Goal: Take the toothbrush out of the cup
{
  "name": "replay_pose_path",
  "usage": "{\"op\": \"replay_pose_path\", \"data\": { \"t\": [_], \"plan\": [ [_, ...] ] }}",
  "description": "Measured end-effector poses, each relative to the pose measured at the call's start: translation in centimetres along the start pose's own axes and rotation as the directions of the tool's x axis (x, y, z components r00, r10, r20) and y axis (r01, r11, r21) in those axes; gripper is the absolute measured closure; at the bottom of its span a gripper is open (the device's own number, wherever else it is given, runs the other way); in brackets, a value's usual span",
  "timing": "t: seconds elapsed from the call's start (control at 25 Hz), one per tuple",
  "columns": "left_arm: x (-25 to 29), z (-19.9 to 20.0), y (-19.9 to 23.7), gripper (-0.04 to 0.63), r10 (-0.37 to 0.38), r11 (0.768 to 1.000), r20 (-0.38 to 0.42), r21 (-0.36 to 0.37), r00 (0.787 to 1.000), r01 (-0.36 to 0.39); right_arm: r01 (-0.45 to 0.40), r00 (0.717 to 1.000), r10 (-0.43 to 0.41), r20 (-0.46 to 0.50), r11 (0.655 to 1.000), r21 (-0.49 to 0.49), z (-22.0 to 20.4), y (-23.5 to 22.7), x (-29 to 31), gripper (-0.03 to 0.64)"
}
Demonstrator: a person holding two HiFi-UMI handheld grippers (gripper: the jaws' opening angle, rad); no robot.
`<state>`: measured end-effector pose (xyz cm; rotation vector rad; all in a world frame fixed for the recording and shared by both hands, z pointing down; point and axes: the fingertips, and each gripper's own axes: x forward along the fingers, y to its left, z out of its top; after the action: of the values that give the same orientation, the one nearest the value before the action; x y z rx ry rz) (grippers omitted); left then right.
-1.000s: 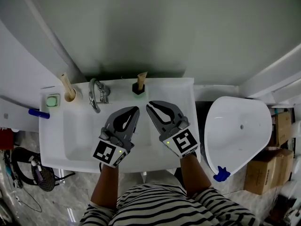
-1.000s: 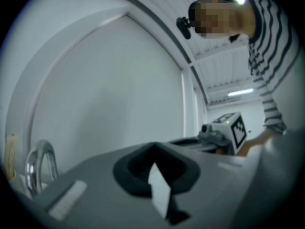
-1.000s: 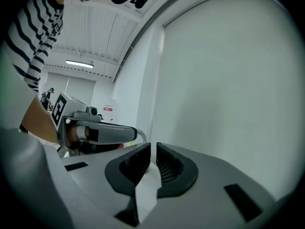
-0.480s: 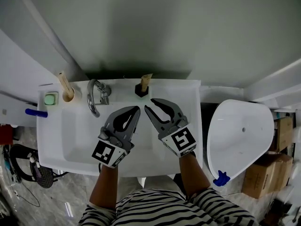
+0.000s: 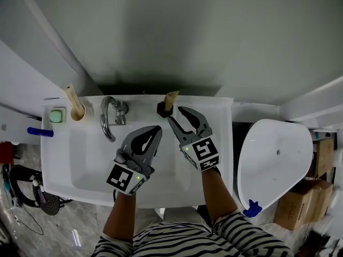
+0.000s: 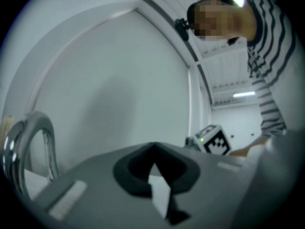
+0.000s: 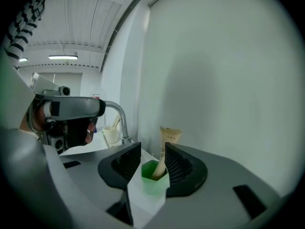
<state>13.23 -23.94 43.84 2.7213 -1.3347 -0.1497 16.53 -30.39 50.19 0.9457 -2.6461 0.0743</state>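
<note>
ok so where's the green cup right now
In the head view the green cup stands on the sink's back rim, right of the faucet, just beyond the right gripper, whose jaws have just been opening with nothing between them.

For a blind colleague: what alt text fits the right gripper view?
The right gripper, whose jaws have just been opening, stands open; a green cup holding a beige toothbrush shows in the gap, not gripped. A faucet and the left gripper are at left.
</note>
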Motion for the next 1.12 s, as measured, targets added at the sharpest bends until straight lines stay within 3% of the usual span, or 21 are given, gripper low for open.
{"op": "replay_pose_path", "data": {
  "t": [0.64,1.12],
  "plan": [
    [1.3,-0.3,1.4,0.589,0.005,1.000,0.014,-0.014,1.000,-0.005,0.020,0.994,-0.017,-0.108,1.000,0.020,-3.6,-2.0,4.7,0.474],
    [0.8,0.2,1.5,0.589,0.019,1.000,0.021,-0.013,1.000,-0.018,0.041,0.996,-0.037,-0.081,0.998,0.056,-3.4,-2.4,5.6,0.591]
  ]
}}
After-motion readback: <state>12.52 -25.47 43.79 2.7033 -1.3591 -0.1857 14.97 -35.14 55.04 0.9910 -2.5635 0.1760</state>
